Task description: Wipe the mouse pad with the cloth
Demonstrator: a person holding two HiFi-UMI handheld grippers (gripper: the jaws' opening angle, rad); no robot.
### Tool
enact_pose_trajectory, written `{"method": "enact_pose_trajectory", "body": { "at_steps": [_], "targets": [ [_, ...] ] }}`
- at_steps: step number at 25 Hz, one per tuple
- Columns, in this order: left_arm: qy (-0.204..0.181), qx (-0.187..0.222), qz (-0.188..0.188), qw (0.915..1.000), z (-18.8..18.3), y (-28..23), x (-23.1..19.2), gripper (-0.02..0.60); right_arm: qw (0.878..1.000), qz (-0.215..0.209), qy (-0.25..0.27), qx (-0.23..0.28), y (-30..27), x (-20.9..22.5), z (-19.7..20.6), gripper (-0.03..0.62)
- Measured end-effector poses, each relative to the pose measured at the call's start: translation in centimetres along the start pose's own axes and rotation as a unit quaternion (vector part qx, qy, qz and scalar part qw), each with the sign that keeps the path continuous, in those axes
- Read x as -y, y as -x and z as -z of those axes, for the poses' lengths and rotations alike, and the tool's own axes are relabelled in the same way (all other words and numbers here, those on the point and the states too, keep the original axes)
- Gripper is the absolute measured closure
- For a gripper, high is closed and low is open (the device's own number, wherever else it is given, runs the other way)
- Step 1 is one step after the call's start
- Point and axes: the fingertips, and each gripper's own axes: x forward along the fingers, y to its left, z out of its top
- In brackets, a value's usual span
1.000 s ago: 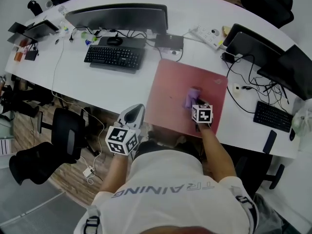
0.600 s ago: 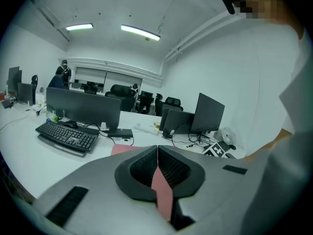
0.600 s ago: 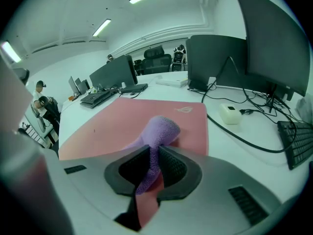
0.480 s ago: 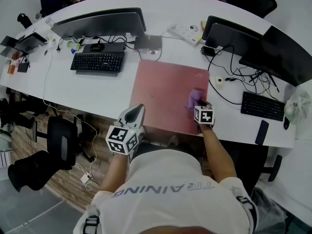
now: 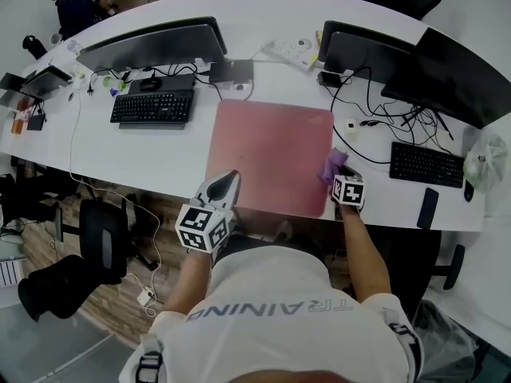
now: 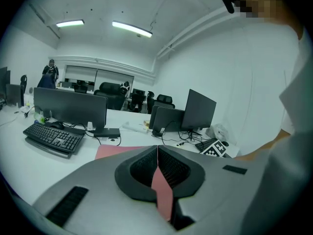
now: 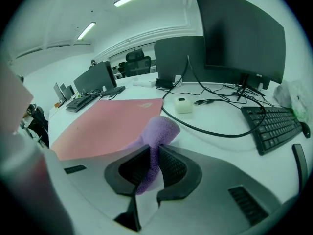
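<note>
A large pink mouse pad [image 5: 271,156] lies on the white desk in front of me. My right gripper [image 5: 339,174] is shut on a purple cloth [image 5: 333,163], which sits at the pad's right edge, partly over the bare desk. In the right gripper view the cloth [image 7: 159,133] bulges up out of the closed jaws of that gripper [image 7: 153,163], with the pad [image 7: 107,126] stretching off to the left. My left gripper [image 5: 223,183] hangs at the pad's near left corner, off the desk edge, jaws shut with nothing in them [image 6: 157,153].
A black keyboard [image 5: 152,108] and monitor [image 5: 152,45] stand left of the pad. On the right are two monitors [image 5: 455,64], a second keyboard [image 5: 423,164], a phone [image 5: 427,207], loose cables [image 5: 375,122] and a small white box [image 7: 184,105]. A power strip [image 5: 293,51] lies behind. An office chair [image 5: 104,230] is below left.
My right gripper has dragged the cloth rightward across the pad, from its middle-right part to its right edge. The left gripper has stayed where it was.
</note>
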Motion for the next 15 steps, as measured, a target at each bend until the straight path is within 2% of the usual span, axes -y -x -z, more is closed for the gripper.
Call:
{"method": "enact_pose_trajectory", "body": {
  "at_steps": [4, 7, 11, 15],
  "targets": [
    [-0.001, 0.0, 0.004, 1.0, 0.0, 0.7, -0.8, 0.549, 0.999, 0.017, -0.024, 0.017, 1.4, 0.7, -0.5, 0.517],
    [0.003, 0.004, 0.008, 1.0, 0.0, 1.6, -2.0, 0.549, 0.999, 0.015, -0.024, 0.045, 3.3, -0.9, -2.1, 0.517],
    [0.008, 0.011, 0.013, 0.9998, -0.2, 3.9, -4.7, 0.549, 0.996, -0.001, -0.015, 0.083, 5.7, -6.3, -4.7, 0.517],
    [0.016, 0.012, 0.008, 0.9998, 0.3, 7.0, -8.4, 0.549, 0.994, -0.04, 0.001, 0.105, 6.8, -14.4, -6.8, 0.517]
  ]
}}
